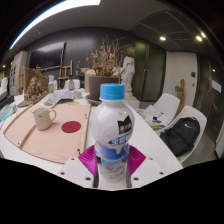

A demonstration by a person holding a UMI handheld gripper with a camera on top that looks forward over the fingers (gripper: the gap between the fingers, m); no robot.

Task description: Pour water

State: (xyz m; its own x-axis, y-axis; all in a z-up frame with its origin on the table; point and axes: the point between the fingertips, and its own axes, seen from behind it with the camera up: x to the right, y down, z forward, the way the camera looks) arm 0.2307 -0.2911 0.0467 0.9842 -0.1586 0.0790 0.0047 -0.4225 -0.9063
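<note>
Standing upright between the gripper's [112, 166] two fingers, a clear plastic bottle [112, 135] with a light blue cap [112, 92] fills the near middle of the gripper view, its white and blue label facing the camera. The magenta pads [88, 159] show at either side of the bottle's lower body and seem to meet its sides, so the jaws look closed in on it, pinching the bottle; the exact contact line is hidden by the bottle itself, and whether its base rests on the table cannot be told. Just beyond the fingers lies a pale wooden board [45, 137] on a white table [150, 128]. On that board, ahead and to the left of the bottle, stands a white mug [43, 117] with its handle turned toward the bottle, and near it, between mug and bottle, lies a round dark red coaster [71, 127], flat and apart from both. Farther back on the table are several small white and pale items [60, 97], too small to name. Behind the bottle, at the far side of the table, rises a dark pot holding dry brown branches [104, 60]. To the right of the table stand white chairs [165, 107], and the nearer chair carries a black bag [181, 135] on its seat. Long bright ceiling lights [55, 9] run overhead in a dim room with dark walls.
</note>
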